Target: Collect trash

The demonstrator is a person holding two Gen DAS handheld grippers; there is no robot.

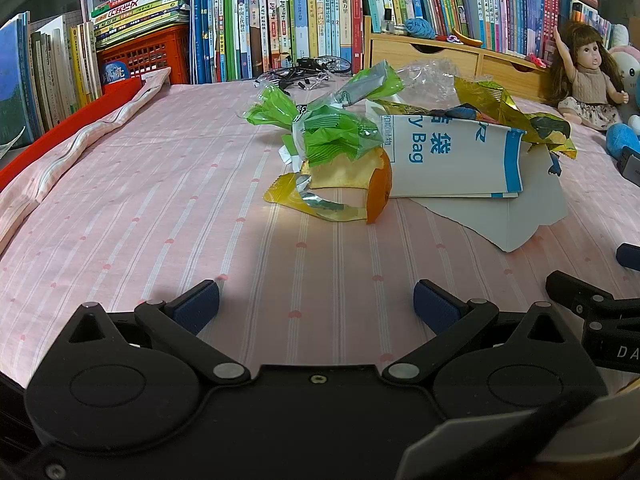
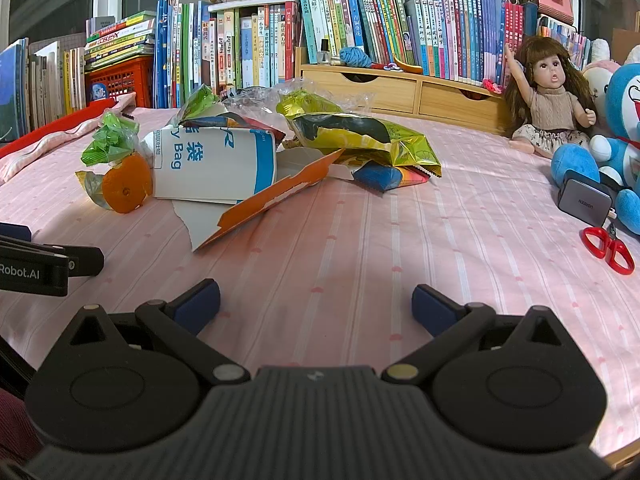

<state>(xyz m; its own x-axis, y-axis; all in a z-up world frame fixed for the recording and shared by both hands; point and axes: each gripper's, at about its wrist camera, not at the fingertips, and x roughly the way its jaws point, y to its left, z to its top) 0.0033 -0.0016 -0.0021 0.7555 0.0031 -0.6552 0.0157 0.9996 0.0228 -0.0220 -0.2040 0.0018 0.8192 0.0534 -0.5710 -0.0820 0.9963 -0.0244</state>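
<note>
left claw [image 1: 316,304] spread, empty | right claw [image 2: 316,302] spread, empty | trash pile ahead of both on pink-striped worktop [image 2: 360,264]: orange peel [image 1: 378,190], green wrappers [image 1: 336,136], white paper bag [image 2: 216,166], torn orange card [image 2: 276,198], yellow snack bag [image 2: 360,140] | bare cloth between claws and pile | doll [image 2: 550,96], red scissors [image 2: 608,250] well right

Bright, sharp fisheye views; edges bend, soft shadows ahead.

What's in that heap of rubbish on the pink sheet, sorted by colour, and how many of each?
Green wrappers: 2
Yellow wrappers: 2
Orange peel: 1
White and blue paper bag: 1
Orange card: 1
Blue wrapper: 1
Clear plastic: 1
Total: 9, though some may lie hidden.
</note>
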